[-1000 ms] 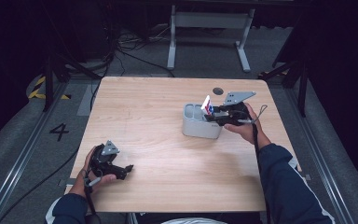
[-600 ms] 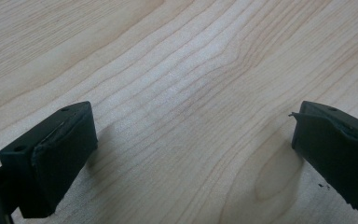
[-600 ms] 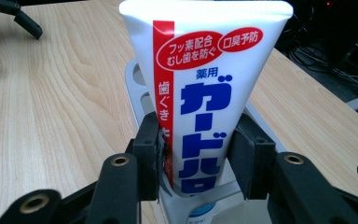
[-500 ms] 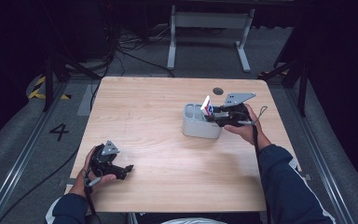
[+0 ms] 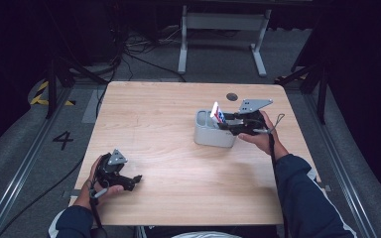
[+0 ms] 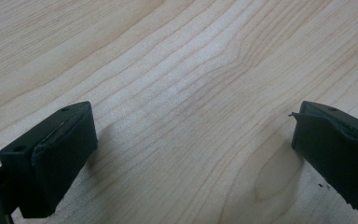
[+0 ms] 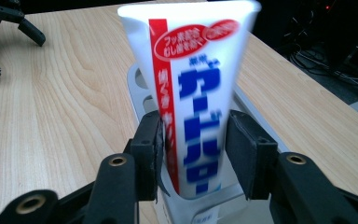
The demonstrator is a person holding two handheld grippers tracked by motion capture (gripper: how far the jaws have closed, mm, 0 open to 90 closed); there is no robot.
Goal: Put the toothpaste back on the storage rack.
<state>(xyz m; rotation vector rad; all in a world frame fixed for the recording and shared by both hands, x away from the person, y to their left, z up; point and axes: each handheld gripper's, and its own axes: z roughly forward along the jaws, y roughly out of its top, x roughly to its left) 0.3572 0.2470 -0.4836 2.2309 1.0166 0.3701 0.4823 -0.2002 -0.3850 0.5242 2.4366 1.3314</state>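
- A pale wooden tabletop with visible grain takes up the middle of the high view, standing on a grey floor with dark cables beyond its far edge.
- A person sits at the near edge; both forearms in dark blue sleeves come in from the bottom, each hand holding a black gripper.
- A grey holder (a rounded rectangular caddy with openings in its top) stands upright on the right half of the tabletop, toward the far side.
- A white toothpaste tube with a red stripe and blue lettering stands upright in the holder, its flat crimped end up and its lower end down inside one of the openings.
- The right gripper reaches in from the right side of the holder, and its two fingers are closed against the tube's two sides, just above the holder's rim; the tube is slightly blurred in the right gripper view.
- The grey three-cornered plate on top of the right gripper sits just behind the tube in the high view.
- The left gripper rests low over the near left part of the tabletop, well apart from the holder.
- In the left gripper view its fingers stand spread wide, with bare wood between them.
- A small dark round spot lies on the tabletop beyond the holder, near the far edge.
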